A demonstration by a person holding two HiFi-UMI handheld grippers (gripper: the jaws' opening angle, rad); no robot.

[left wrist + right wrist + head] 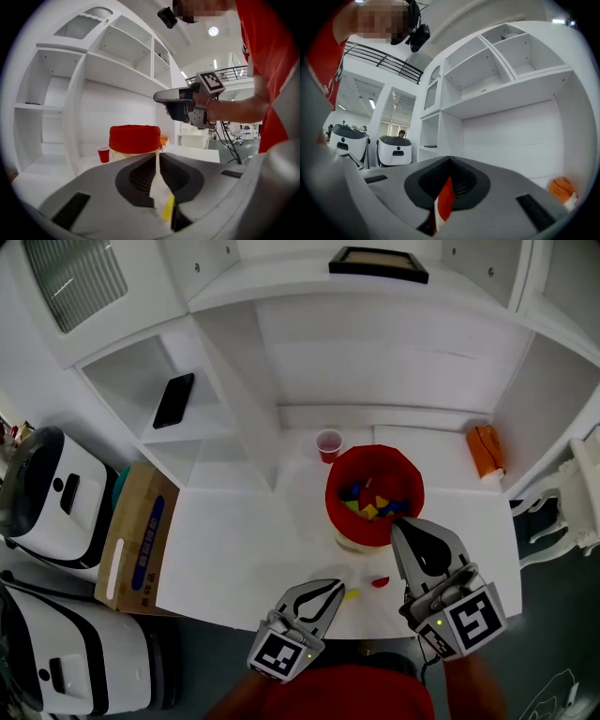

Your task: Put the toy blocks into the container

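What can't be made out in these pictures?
- Blocks inside the red container: head view, too small to count, some behind its rim.
- Red sliver at the right gripper: right gripper view, its shut fingers hide the rest.
- Yellow block: left gripper view, mostly behind the left gripper.
- Dark object on shelf: head view, too small.

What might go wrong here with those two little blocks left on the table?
The yellow block and red block lie near the front edge of the table; a clumsy nudge from the left gripper might push them off. The right gripper sits close to the red container and might bump it.
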